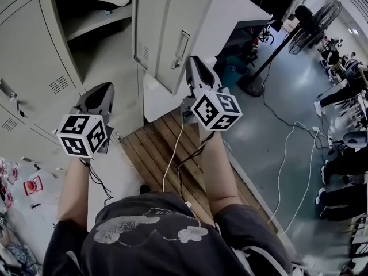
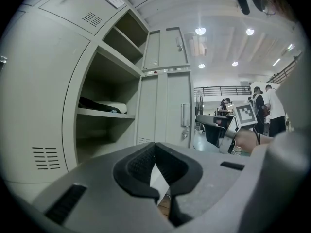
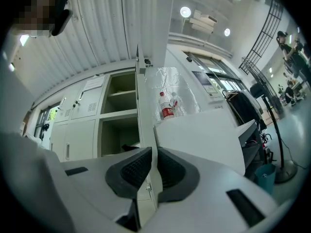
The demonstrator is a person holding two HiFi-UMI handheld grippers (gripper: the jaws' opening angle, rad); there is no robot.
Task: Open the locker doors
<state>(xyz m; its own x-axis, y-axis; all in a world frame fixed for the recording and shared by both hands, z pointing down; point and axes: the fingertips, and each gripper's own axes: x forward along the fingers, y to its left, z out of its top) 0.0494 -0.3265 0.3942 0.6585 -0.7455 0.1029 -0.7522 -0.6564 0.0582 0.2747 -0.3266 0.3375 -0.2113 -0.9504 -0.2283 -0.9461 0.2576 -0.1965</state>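
Only its own view shows right gripper pinching locker door; left gripper seemingly closed.

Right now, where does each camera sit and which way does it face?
Head view: on the head, steeply down on both forearms, left claw, right claw, lockers.
Left gripper view: on the left claw, facing open shelves; own jaws shut, empty.
Right gripper view: on the right claw, facing along the locker door its jaws clamp.
Shared: both gripper views show the open shelves.
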